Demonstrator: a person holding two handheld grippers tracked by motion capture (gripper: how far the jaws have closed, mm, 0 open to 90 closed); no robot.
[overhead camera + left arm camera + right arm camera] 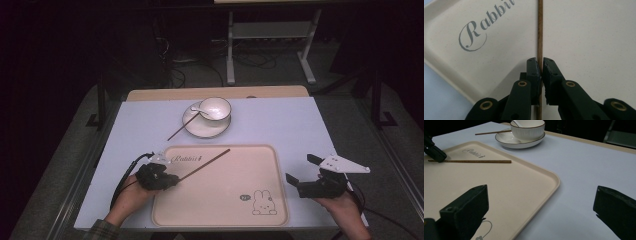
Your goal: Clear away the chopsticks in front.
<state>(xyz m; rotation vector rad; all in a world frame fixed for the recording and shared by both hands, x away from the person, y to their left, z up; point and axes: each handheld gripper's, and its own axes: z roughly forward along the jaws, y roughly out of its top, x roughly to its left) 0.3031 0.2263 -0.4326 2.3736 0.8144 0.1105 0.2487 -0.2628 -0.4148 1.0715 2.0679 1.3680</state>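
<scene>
Your left gripper (176, 181) is clamped down on one brown chopstick (206, 164). In the left gripper view the two black jaws are pressed together right on the stick (540, 30), which runs straight up the middle of the frame from between the fingertips (533, 67). You've got it near its lower end, and in the high view the rest slants up and to the right across the upper left part of the tray (250, 165), tip ending near the tray's top edge at about center frame. The stick sits low over the tray surface; can't tell if it's actually touching it along its length.

Your right gripper (301, 173) is spread wide with nothing in it. In the right gripper view one jaw hangs over the tray's corner with the rabbit print, the other over the bare pale table (584, 165). In the high view it's at lower right, just off the tray's right edge.

Farther out, up at top center of the high view, there's a white bowl (215, 107) on a plate (200, 128) with a white spoon (197, 110) lying in the bowl. A second chopstick (181, 129) leans on the plate's left rim, with its lower end on the table, well apart from the tray.
</scene>
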